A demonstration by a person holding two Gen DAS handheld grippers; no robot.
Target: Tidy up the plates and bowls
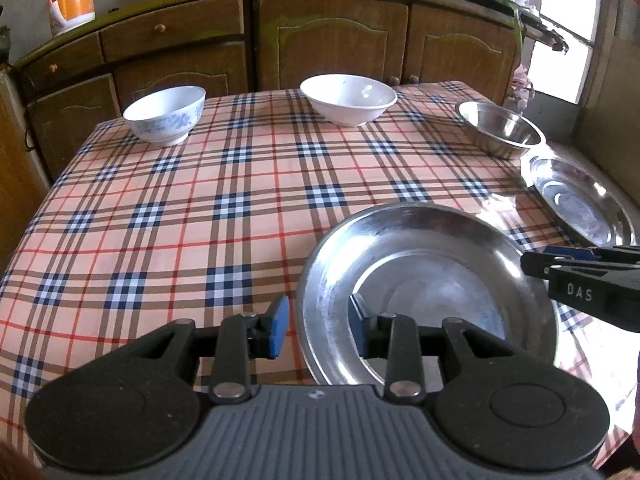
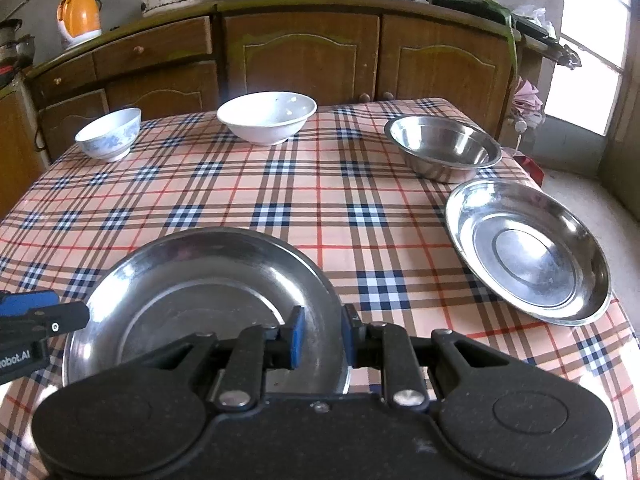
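My left hand-held gripper [image 1: 318,326] has its blue pads apart, straddling the near-left rim of the round stainless-steel plate [image 1: 424,280] that sits low and right of centre in the left wrist view; whether a pad touches the metal I cannot tell. My right hand-held gripper [image 2: 322,336] is also parted, its pads on either side of the same plate's right rim at the lower middle of the right wrist view. A second shallow steel plate [image 2: 528,248] lies at the right edge of the checked-cloth table [image 2: 280,200], with the deeper stainless-steel bowl [image 2: 442,148] just behind it. In the upper part of the frame stand the plain white wide bowl [image 2: 266,118] and, well to its left, the small white bowl with blue flower pattern [image 2: 110,134]. I judge the steel plate light, stiff and slick, so the thin rim is the only sensible place to pinch, and it may slide on the cloth or tilt if held from one side. The two white bowls look like ceramic or melamine; they would want a grip over the wall and gentle stacking.
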